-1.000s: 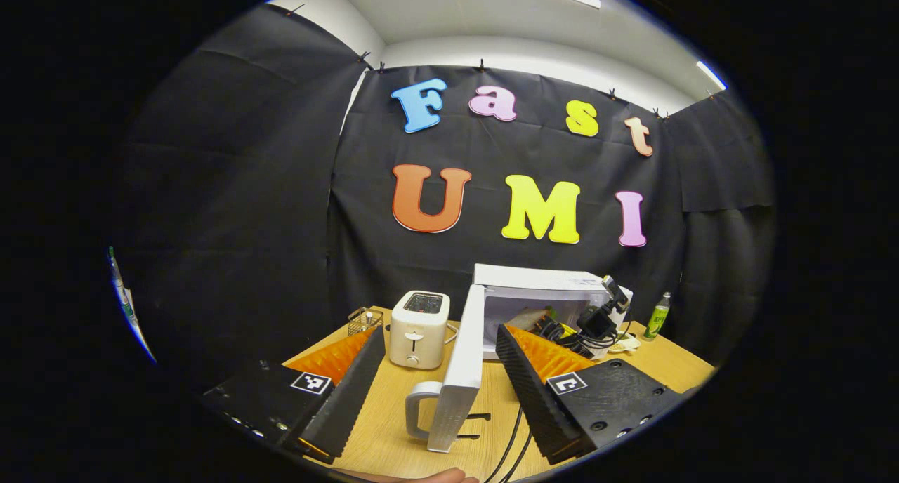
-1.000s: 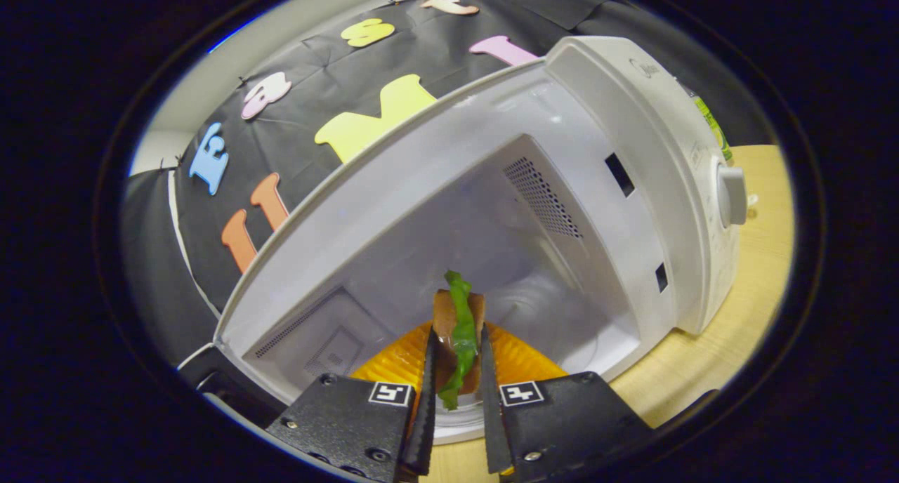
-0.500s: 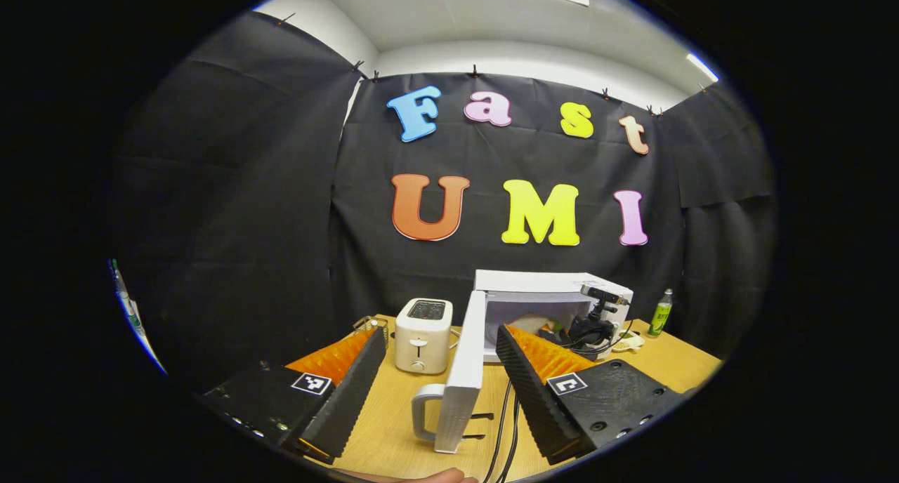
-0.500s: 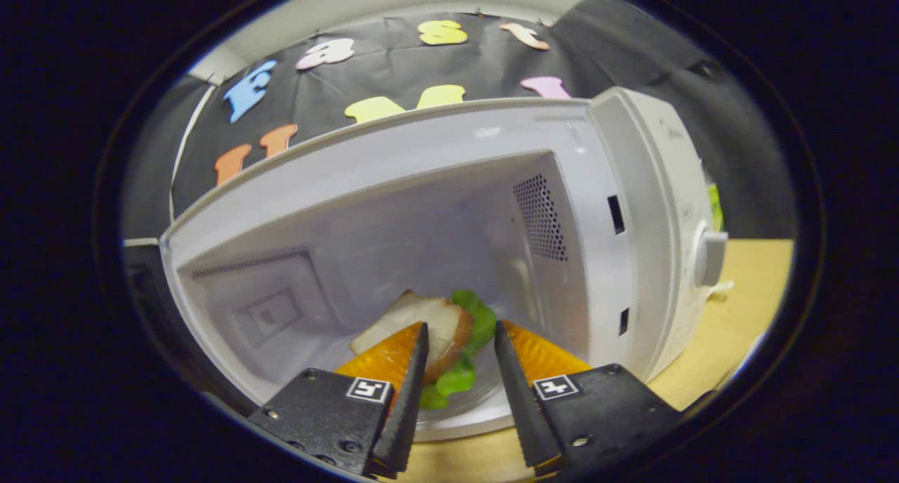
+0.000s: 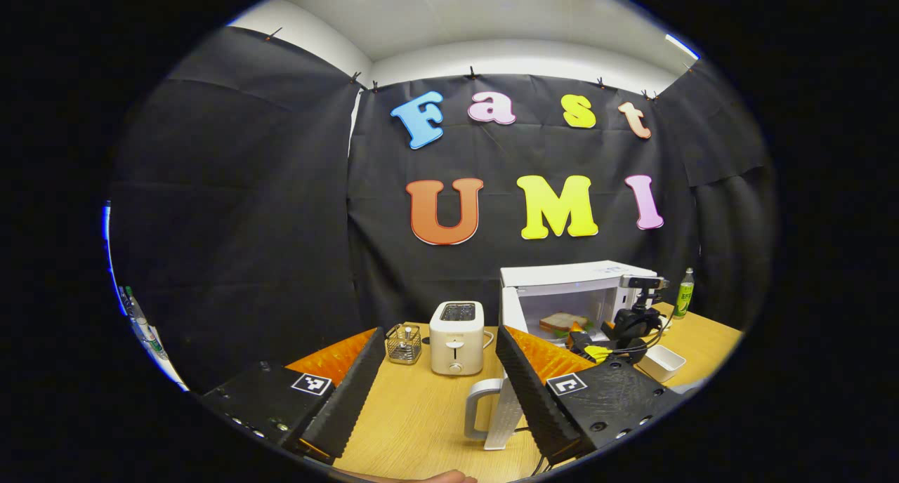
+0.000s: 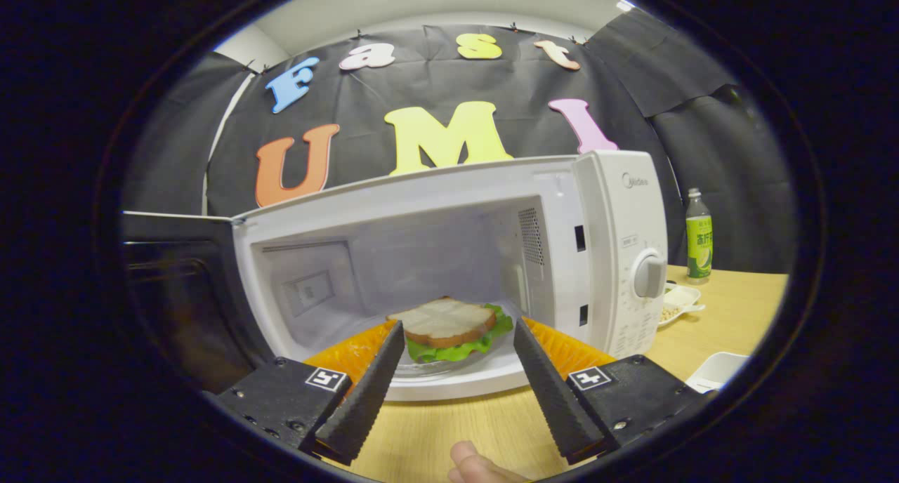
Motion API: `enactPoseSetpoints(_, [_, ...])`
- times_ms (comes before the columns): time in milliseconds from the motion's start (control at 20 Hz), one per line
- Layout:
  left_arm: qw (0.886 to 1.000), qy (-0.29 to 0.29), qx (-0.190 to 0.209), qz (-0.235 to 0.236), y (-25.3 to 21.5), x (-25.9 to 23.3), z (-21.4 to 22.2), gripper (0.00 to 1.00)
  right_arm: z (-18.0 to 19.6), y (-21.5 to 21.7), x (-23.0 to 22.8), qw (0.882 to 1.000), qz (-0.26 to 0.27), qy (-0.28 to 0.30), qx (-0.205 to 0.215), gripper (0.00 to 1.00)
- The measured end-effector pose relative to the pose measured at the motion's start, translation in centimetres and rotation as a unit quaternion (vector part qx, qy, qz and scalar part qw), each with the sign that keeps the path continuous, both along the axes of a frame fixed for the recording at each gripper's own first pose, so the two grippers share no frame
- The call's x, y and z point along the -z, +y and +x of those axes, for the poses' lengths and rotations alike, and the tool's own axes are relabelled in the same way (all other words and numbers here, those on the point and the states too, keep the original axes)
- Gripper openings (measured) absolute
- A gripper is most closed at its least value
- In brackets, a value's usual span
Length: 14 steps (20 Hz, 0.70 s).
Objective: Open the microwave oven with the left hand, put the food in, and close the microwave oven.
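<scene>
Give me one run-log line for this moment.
sandwich: inside microwave | door: open | right gripper: open | left gripper: open | next: close door

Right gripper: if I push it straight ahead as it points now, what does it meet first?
Most likely the sandwich lying inside the open microwave; the right gripper is open, its fingers framing it. Depth is uncertain.

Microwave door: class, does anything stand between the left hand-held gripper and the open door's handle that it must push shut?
Nothing visible does. In the left gripper view the left hand-held gripper is open, and the white microwave door's grey loop handle sits just ahead between its fingers, over bare wooden table. The white toaster stands farther back.
</scene>
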<state>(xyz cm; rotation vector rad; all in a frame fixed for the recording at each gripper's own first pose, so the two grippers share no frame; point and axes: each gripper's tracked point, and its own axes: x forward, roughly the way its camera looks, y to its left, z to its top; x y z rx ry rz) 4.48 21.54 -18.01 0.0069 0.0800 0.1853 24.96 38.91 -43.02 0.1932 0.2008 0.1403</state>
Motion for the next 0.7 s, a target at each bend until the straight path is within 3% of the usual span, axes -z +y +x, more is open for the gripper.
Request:
enactPoseSetpoints(100, [1.000, 0.010, -0.006, 0.007, 0.7, 1.0, 0.2, 0.95, -2.5, 0.0, -0.9, 1.000, -0.006, -0.007, -0.020, 0.92])
enactPoseSetpoints(150, [1.000, 0.012, -0.009, 0.011, 1.0, 1.2, 0.2, 0.94, -3.8, 0.2, -1.7, 0.999, -0.010, -0.013, -0.032, 0.99])
enactPoseSetpoints(200, [1.000, 0.011, -0.014, 0.014, 1.3, 1.3, 0.0, 0.93, -4.8, 0.0, -2.8, 0.999, -0.017, -0.022, -0.041, 0.99])
enactPoseSetpoints(250, [1.000, 0.009, -0.020, 0.013, 1.8, 1.3, -0.2, 0.79, -5.7, -0.4, -3.8, 0.998, -0.020, -0.028, -0.049, 0.99])
enactPoseSetpoints(300, [1.000, 0.005, -0.020, 0.009, 1.9, 1.4, -0.3, 0.87, -6.7, -0.8, -4.8, 0.998, -0.017, -0.030, -0.053, 1.00])
enactPoseSetpoints(400, [1.000, 0.000, -0.023, -0.006, 2.4, 1.5, -0.5, 0.82, -8.7, -1.2, -7.0, 0.997, 0.007, -0.031, -0.074, 1.00])
enactPoseSetpoints(450, [1.000, 0.002, -0.022, -0.018, 2.5, 1.7, -0.5, 0.79, -9.7, -1.6, -7.9, 0.996, 0.007, -0.029, -0.083, 1.00])
enactPoseSetpoints(500, [0.999, 0.002, -0.017, -0.029, 2.5, 2.0, -0.3, 0.66, -10.6, -2.3, -8.8, 0.996, 0.005, -0.029, -0.086, 1.00])
enactPoseSetpoints(550, [0.999, 0.004, -0.018, -0.035, 2.6, 2.2, -0.3, 0.73, -11.5, -3.0, -10.0, 0.996, 0.001, -0.032, -0.088, 1.00])
enactPoseSetpoints(600, [0.999, 0.006, -0.021, -0.038, 3.1, 2.6, -0.3, 0.62, -12.3, -4.2, -10.8, 0.996, -0.008, -0.035, -0.085, 1.00])
enactPoseSetpoints(650, [0.999, 0.009, -0.023, -0.038, 3.5, 3.0, -0.3, 0.70, -12.9, -5.2, -11.7, 0.996, -0.017, -0.036, -0.081, 1.00])
enactPoseSetpoints(700, [0.999, 0.013, -0.028, -0.038, 4.0, 3.5, -0.2, 0.58, -13.7, -6.1, -12.7, 0.996, -0.021, -0.040, -0.080, 0.99])
